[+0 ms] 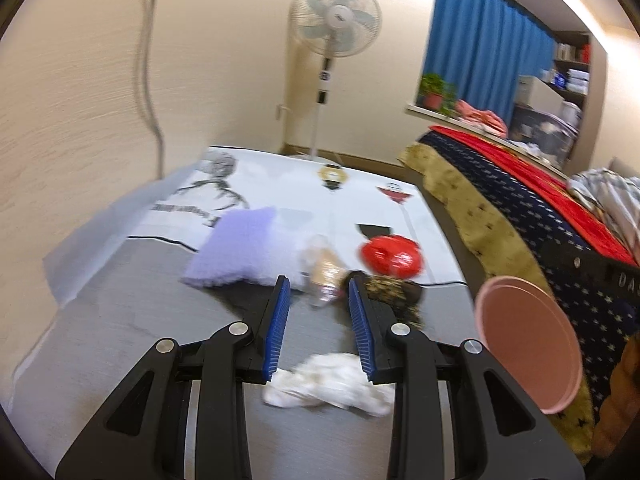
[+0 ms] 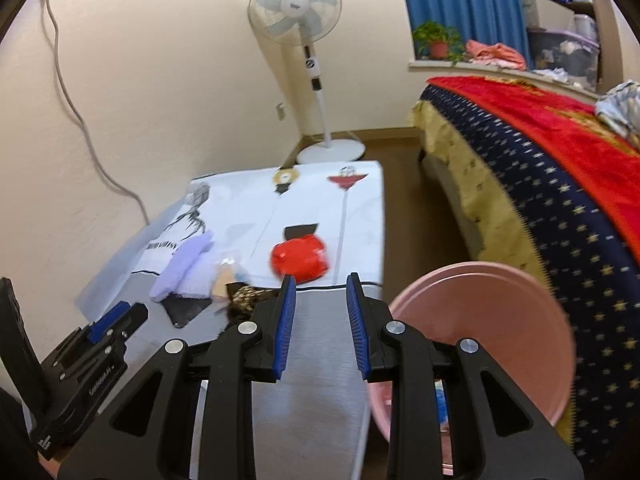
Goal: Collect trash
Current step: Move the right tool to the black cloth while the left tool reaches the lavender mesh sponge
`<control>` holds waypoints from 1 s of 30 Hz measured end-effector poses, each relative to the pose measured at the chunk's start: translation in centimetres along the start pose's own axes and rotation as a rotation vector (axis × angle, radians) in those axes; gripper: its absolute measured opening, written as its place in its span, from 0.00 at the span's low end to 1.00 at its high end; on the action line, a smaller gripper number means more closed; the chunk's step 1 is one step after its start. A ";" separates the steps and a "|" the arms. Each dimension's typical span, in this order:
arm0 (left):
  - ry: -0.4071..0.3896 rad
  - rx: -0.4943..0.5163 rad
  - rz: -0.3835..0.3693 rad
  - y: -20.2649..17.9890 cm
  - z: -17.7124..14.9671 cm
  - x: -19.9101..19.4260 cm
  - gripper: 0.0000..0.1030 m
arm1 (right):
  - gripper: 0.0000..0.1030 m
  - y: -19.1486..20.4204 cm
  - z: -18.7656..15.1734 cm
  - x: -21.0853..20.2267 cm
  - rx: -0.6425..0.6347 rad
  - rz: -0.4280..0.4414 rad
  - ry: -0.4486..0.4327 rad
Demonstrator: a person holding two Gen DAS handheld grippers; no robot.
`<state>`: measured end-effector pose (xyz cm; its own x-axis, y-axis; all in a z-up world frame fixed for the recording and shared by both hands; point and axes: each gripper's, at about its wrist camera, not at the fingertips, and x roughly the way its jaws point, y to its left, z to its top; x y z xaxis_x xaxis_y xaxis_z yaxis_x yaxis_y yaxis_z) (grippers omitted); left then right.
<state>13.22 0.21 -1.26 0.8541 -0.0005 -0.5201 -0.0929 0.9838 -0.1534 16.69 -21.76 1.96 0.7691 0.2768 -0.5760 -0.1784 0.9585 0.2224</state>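
Observation:
My left gripper [image 1: 318,286] hangs open over a low grey table [image 1: 120,320], nothing between its blue pads. A crumpled white tissue [image 1: 328,392] lies on the table under it, near the base of the fingers. Ahead of the fingertips lie a clear plastic bottle [image 1: 324,272], a dark patterned wrapper [image 1: 394,292] and a red crumpled bag [image 1: 390,256]. My right gripper [image 2: 320,280] is open and empty too, with the red bag [image 2: 300,258] just beyond it. A pink basin [image 2: 480,336] sits at the table's right edge, seen edge-on as the pink basin [image 1: 524,344] in the left wrist view.
A folded purple cloth [image 1: 240,248] lies left of the bottle on a white printed sheet [image 2: 248,208]. A bed with a starred blanket [image 2: 560,220] runs along the right. A standing fan [image 2: 296,12] is at the far wall. The left gripper's body [image 2: 108,320] shows at the lower left of the right wrist view.

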 end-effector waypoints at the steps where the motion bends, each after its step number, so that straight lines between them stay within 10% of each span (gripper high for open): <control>1: 0.000 -0.009 0.015 0.5 0.1 0.3 0.30 | 0.26 0.4 -0.1 0.6 0.001 0.010 0.006; 9: 0.031 -0.060 0.088 3.5 0.5 3.1 0.30 | 0.27 1.4 -0.5 4.8 0.015 0.054 0.057; 13: 0.058 -0.076 0.094 4.4 0.8 5.0 0.30 | 0.46 1.6 -0.7 7.2 0.029 0.088 0.101; 30: 0.141 -0.106 0.131 5.7 1.5 10.8 0.57 | 0.60 3.1 -2.3 13.9 0.031 0.150 0.238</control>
<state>22.67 6.09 -6.52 0.7521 0.0934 -0.6524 -0.2580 0.9526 -0.1610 25.42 -14.82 -7.17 0.5688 0.4274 -0.7027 -0.2580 0.9040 0.3410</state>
